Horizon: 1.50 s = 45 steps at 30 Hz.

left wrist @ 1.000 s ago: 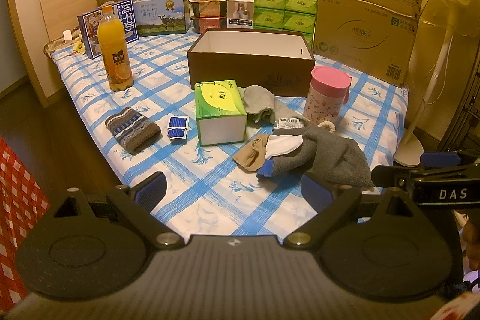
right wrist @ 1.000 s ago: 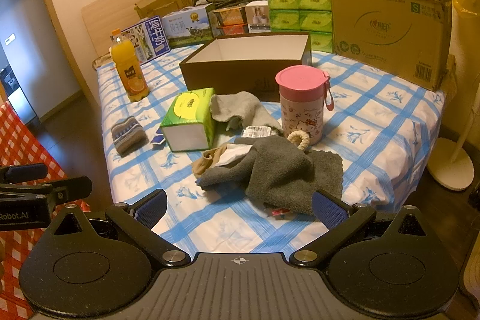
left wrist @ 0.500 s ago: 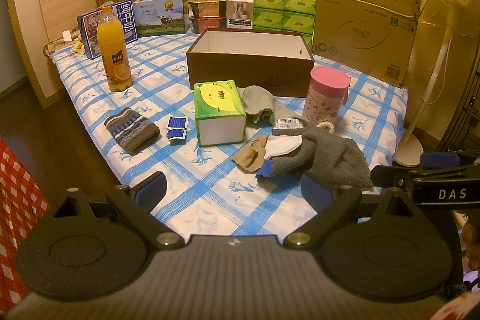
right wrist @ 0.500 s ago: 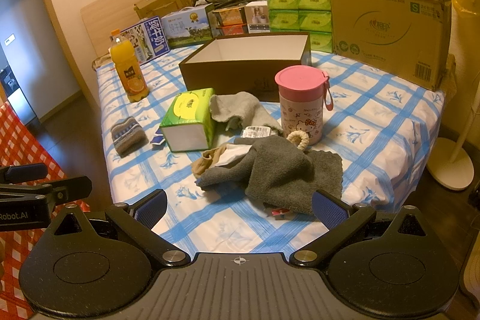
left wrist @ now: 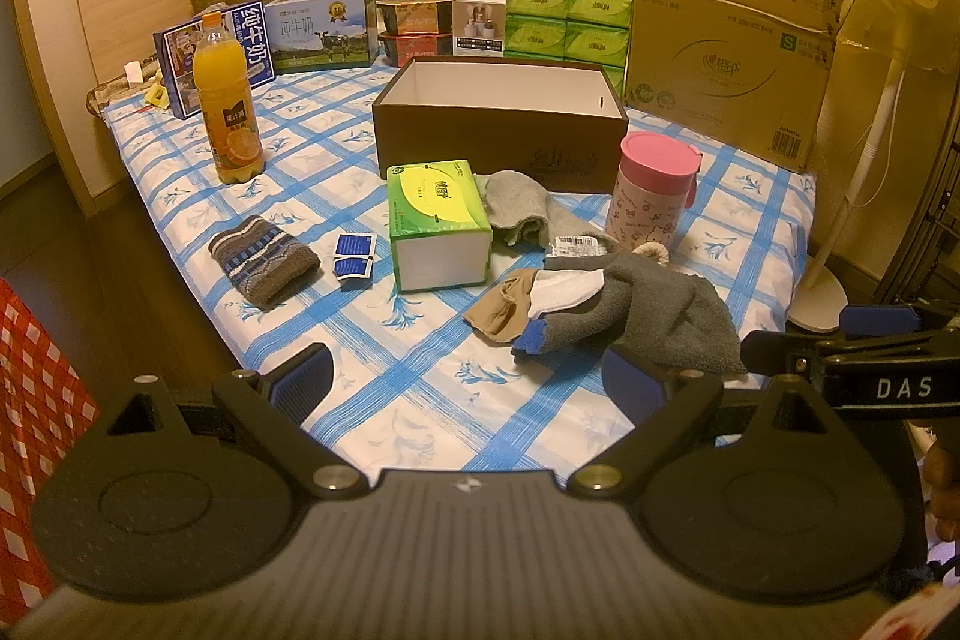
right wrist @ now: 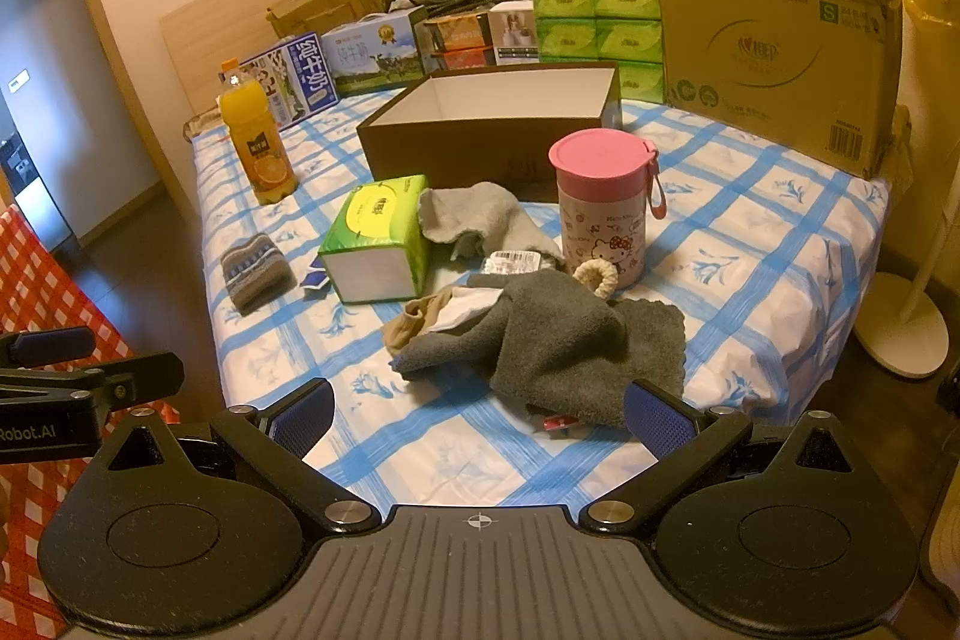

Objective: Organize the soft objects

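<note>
A dark grey towel [left wrist: 654, 304] [right wrist: 564, 340] lies heaped near the front of the blue-checked bed, over a tan stocking [left wrist: 498, 310] [right wrist: 414, 322] and a white cloth [left wrist: 564, 289]. A light grey cloth [left wrist: 516, 205] [right wrist: 480, 217] lies behind it. A striped knit sock roll [left wrist: 261, 259] [right wrist: 255, 268] lies at the left. An open brown box [left wrist: 498, 112] [right wrist: 492, 124] stands behind them, empty. My left gripper [left wrist: 465, 376] and right gripper [right wrist: 477, 415] are both open and empty, held off the bed's front edge.
A green tissue pack [left wrist: 438, 220] [right wrist: 378, 238], pink-lidded cup [left wrist: 651, 190] [right wrist: 603, 202], orange juice bottle [left wrist: 228, 100] [right wrist: 255, 142] and blue sachets [left wrist: 354, 253] stand among the cloths. Cartons and a large cardboard box [left wrist: 732, 46] line the back. A fan stand [left wrist: 840, 244] is right.
</note>
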Each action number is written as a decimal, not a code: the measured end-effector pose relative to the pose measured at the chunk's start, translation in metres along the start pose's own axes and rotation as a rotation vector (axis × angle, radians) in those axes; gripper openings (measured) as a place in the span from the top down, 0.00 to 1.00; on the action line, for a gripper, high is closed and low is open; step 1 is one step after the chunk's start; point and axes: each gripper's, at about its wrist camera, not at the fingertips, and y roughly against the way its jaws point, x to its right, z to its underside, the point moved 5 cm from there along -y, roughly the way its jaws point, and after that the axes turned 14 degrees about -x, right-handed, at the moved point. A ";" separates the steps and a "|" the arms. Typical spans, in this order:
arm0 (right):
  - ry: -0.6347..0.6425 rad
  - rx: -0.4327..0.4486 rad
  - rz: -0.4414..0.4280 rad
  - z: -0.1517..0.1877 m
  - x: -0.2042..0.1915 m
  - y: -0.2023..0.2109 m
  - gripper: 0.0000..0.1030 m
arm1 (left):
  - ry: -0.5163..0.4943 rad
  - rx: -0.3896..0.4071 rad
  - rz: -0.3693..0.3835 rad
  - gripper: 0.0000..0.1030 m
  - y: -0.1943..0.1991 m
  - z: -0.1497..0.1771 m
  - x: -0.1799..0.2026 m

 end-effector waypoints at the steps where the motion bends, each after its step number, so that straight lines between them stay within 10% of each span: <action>1: 0.000 0.000 0.000 0.000 0.000 0.000 0.01 | 0.000 0.000 -0.001 0.07 0.000 0.000 0.000; 45: -0.002 -0.003 -0.003 -0.003 -0.001 -0.005 0.01 | -0.001 0.000 -0.002 0.07 0.000 0.000 0.000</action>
